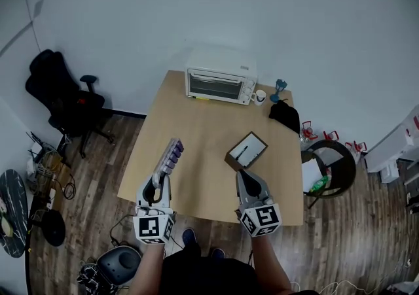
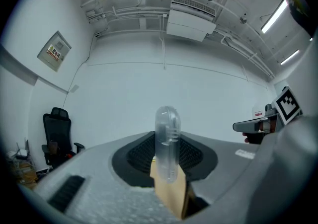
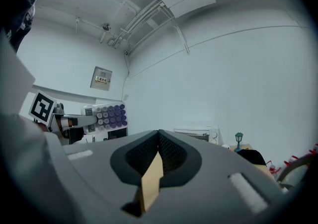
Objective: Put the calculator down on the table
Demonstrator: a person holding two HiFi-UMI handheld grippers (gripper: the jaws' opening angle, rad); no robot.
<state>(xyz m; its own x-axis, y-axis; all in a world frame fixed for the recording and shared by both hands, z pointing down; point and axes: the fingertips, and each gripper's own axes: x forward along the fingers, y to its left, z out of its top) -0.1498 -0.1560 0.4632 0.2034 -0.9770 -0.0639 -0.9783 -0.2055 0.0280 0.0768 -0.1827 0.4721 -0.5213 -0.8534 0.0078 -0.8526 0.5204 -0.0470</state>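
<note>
Calculator point(image 1: 171, 155) w/ purple keys: near end clamped in left claw point(image 1: 159, 181), held over left part of table point(image 1: 196, 123), pointing twd far side. Toaster oven point(image 1: 219, 81) at far edge, mid. Box point(image 1: 247, 150) w/ pen right of centre. Right claw point(image 1: 245, 176) just beside box, pinched together, empty.

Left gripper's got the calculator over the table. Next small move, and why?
Probably lower the left gripper straight down: the calculator is clamped in it, apparently above bare table, left of the box. Release only once it touches.
</note>
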